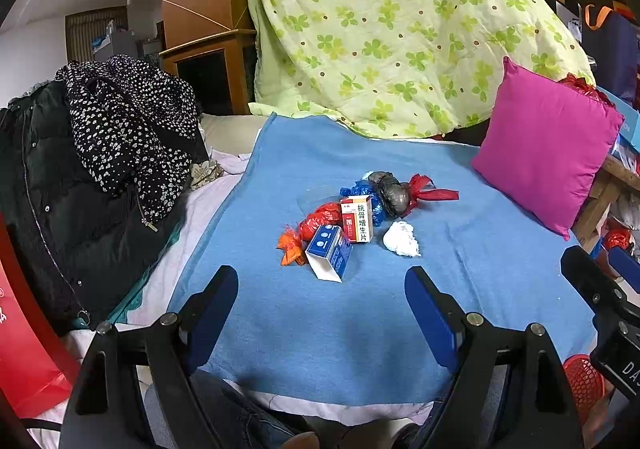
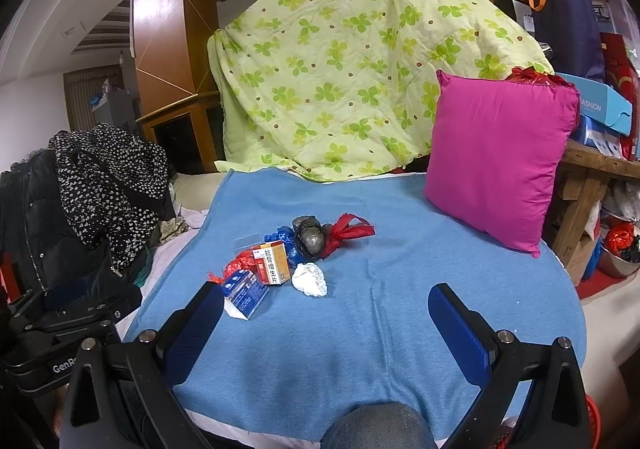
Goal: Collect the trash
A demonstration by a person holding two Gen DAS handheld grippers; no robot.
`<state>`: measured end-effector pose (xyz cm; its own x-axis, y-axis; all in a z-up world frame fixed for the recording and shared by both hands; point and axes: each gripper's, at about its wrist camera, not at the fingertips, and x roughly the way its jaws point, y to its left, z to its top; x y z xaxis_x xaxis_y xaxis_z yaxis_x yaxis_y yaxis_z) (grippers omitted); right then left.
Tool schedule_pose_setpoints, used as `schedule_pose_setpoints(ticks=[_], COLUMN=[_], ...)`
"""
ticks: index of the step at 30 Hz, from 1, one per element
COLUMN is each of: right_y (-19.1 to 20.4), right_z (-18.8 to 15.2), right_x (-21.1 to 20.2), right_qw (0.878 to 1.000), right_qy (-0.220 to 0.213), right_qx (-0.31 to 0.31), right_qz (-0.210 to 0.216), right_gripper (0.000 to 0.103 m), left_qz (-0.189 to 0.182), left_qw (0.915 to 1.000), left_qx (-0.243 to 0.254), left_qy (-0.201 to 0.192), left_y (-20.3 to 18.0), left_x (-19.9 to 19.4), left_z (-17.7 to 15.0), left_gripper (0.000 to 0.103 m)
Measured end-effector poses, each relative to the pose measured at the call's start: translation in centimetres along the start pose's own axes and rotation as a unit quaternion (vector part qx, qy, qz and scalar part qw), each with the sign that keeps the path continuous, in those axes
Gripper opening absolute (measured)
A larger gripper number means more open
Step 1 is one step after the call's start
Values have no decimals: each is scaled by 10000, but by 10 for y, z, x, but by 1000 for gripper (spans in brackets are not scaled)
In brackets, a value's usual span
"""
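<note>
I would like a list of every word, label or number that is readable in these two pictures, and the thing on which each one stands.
"抗骨增生片": upright red and yellow medicine box on the blue blanket.
"FASHION": light blue box behind the pink pillow.
"GenRo", cut off: left gripper body, in the right wrist view.
"DA", cut off: right gripper body, in the left wrist view.
Blue and white carton: print too small.
Red bag: white marks unreadable.

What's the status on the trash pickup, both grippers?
Left hand-held gripper open, empty. Right hand-held gripper open, empty. Trash pile untouched on blue blanket. Nothing blocking.
</note>
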<state>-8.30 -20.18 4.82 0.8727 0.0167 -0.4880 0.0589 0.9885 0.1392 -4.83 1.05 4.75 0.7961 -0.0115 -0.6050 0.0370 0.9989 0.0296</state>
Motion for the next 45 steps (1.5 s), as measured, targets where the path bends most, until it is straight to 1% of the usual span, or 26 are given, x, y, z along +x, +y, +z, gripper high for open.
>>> schedule_pose_setpoints(ticks=[24, 34, 37, 40, 43, 45], right_y=[1, 4, 4, 1, 0, -2], right_z=[-3, -5, -5, -5, -5, -6], right_x=[2, 6, 12, 23, 41, 56], right_qw=[10000, 10000, 9999, 9995, 9990, 9985], right_qy=[4, -18, -1, 67, 98, 95], right_qx=[17, 23, 46, 141, 177, 176], right_qz=[9, 42, 107, 259, 400, 509], right_gripper=[103, 103, 103, 103, 103, 103], left_qz=[-25, -83, -160, -244, -339, -468], left_qw=[10000, 9999, 9996, 9991, 9983, 9973], left_qx=[3, -119, -237, -305, -393, -417], left_qy=[26, 9, 20, 150, 276, 378], left_y=[0, 11, 19, 23, 32, 37], left_x=[1, 10, 17, 29, 49, 66], left_z=[-2, -1, 1, 6, 12, 16], left_gripper=[86, 86, 86, 86, 85, 85])
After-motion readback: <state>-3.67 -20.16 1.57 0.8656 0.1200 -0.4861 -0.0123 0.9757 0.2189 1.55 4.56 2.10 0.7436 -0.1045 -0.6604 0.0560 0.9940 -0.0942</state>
